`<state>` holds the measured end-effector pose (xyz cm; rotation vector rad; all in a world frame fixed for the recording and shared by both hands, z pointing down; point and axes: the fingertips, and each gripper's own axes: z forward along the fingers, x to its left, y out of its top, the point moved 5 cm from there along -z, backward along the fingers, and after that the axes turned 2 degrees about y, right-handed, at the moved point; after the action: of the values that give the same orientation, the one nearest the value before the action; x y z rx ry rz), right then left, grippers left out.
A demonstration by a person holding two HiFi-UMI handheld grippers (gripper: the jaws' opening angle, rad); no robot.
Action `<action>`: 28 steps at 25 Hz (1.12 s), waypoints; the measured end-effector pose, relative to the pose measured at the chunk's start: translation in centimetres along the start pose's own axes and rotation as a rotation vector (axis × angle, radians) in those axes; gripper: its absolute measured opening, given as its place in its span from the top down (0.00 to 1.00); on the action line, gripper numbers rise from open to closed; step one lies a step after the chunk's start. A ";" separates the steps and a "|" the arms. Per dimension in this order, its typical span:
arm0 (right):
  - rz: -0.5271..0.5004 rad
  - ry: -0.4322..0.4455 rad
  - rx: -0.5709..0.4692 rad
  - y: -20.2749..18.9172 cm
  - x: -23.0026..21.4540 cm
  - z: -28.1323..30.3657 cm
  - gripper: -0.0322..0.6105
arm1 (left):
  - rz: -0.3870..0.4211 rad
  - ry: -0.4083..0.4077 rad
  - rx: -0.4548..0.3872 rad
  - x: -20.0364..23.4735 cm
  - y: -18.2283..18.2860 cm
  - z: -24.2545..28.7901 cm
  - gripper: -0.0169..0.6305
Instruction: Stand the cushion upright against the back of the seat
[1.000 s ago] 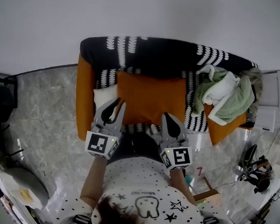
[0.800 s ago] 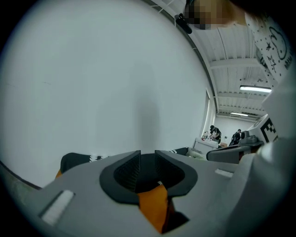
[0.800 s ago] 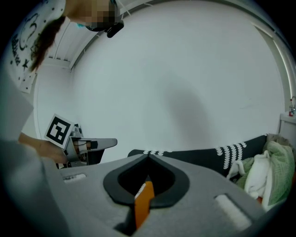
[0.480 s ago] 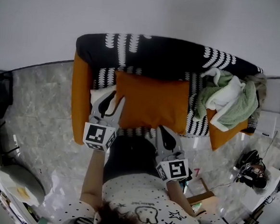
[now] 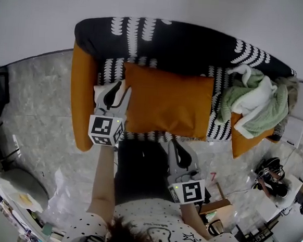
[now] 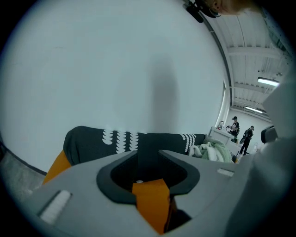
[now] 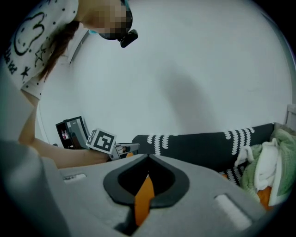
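An orange cushion (image 5: 165,106) lies on the seat of a black patterned sofa (image 5: 173,41), its far edge at the backrest; how much it tilts I cannot tell. My left gripper (image 5: 112,88) is low beside the cushion's left edge, over a white thing (image 5: 100,92). Its jaws have just been opening and stand apart; the cushion (image 6: 152,199) shows through the gap, and the pads do not press on it. My right gripper (image 5: 177,145) sits just in front of the cushion's front edge. Its tips (image 7: 148,169) meet, and only a thin orange sliver shows behind them.
The sofa has orange arms (image 5: 81,102). A heap of green and white blankets (image 5: 252,102) fills its right end. Cables and gear (image 5: 272,185) lie on the floor at the right. People (image 6: 245,139) stand far off in the room.
My left gripper has dropped and slid along the cushion's left side, its jaws spreading. My right gripper has drawn back off the cushion's front edge.
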<state>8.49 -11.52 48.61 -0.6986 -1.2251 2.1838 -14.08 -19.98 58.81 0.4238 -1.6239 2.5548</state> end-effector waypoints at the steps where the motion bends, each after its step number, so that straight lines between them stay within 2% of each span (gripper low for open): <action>1: 0.006 -0.004 0.006 -0.3 -0.2 0.2 0.95 | -0.004 0.001 0.002 0.3 -0.4 0.6 0.76; 10: -0.012 -0.040 0.093 -3.2 -1.5 1.0 0.95 | -0.031 -0.017 0.020 2.7 -4.5 5.7 0.72; 23: 0.064 -0.049 0.131 -4.2 -2.2 2.4 0.95 | -0.087 -0.026 0.167 5.5 -11.4 12.4 0.64; 28: 0.082 -0.061 0.157 -5.1 -2.7 2.7 0.95 | -0.114 -0.030 0.259 5.8 -13.6 14.2 0.59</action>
<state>9.65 -12.66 54.71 -0.6312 -1.0573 2.3549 -14.06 -27.33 78.00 0.5598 -1.2399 2.6905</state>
